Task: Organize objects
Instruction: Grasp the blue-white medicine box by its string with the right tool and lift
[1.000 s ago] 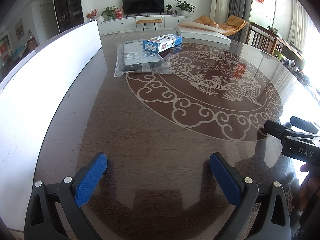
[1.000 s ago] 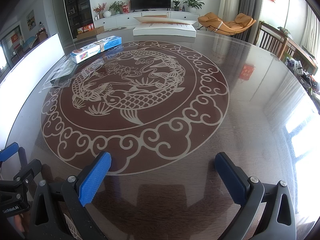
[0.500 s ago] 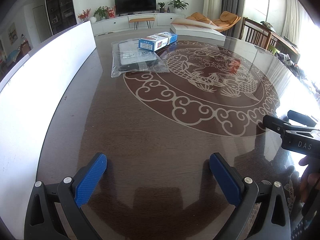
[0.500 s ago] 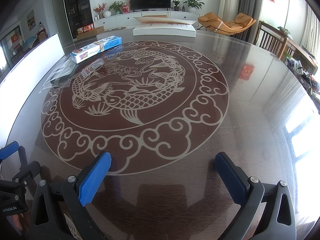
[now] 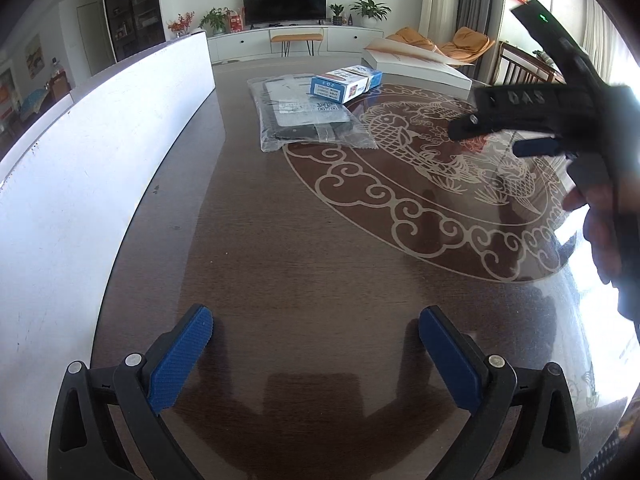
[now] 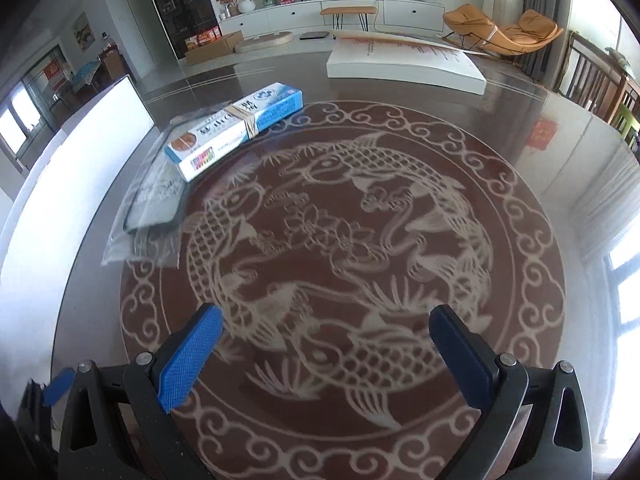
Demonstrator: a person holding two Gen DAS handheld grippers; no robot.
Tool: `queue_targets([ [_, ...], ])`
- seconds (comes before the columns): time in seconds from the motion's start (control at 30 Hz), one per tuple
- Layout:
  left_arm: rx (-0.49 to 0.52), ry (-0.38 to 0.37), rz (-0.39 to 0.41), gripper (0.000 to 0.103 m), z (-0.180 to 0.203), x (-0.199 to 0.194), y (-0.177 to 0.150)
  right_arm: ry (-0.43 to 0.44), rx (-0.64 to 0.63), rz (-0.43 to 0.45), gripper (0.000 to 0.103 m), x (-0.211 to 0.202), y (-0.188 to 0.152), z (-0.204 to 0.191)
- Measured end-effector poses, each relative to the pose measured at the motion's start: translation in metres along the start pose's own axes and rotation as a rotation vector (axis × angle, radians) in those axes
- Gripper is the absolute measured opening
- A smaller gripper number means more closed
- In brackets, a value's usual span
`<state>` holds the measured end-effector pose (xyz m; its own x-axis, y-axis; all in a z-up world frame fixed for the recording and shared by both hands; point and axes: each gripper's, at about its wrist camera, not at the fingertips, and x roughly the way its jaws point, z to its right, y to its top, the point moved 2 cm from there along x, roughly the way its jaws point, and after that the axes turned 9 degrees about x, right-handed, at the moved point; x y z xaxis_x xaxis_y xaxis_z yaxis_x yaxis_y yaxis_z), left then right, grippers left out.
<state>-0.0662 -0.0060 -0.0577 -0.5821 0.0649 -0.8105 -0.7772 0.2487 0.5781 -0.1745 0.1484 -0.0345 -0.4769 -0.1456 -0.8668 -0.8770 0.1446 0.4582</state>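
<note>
Both the left gripper (image 5: 316, 354) and right gripper (image 6: 326, 350) gape wide over the table (image 5: 304, 264), holding nothing. At eleven o'clock from the right one lies the blue box (image 6: 234, 136) (rubber-banded), resting partly on a plastic bag (image 6: 150, 208).

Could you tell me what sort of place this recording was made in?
Most likely a home living and dining room: a television on a long white cabinet with potted plants, an orange lounge chair, and a large glossy dining table.

Right hand-held gripper (image 6: 326, 344), jaws wide, above carp-patterned table (image 6: 520, 128); blue box (image 6: 236, 134) overlapping plastic bag (image 6: 148, 216)
</note>
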Motion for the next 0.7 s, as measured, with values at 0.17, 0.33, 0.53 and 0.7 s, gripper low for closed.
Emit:
queue_targets([
  [0.17,0.000,0.000,0.000,0.103,0.000,0.000,0.000,0.057,0.056,-0.035,0.103,0.036,0.085,-0.060],
  [0.33,0.000,0.000,0.000,0.103,0.000,0.001,0.000,0.037,0.138,-0.103,0.103,0.076,0.123,-0.097],
  [0.53,0.000,0.000,0.000,0.103,0.000,0.000,0.000,-0.033,0.089,-0.156,0.054,0.098,0.125,-0.114],
  [0.7,0.000,0.000,0.000,0.103,0.000,0.001,0.000,-0.028,0.091,-0.150,0.041,0.086,0.110,-0.089],
])
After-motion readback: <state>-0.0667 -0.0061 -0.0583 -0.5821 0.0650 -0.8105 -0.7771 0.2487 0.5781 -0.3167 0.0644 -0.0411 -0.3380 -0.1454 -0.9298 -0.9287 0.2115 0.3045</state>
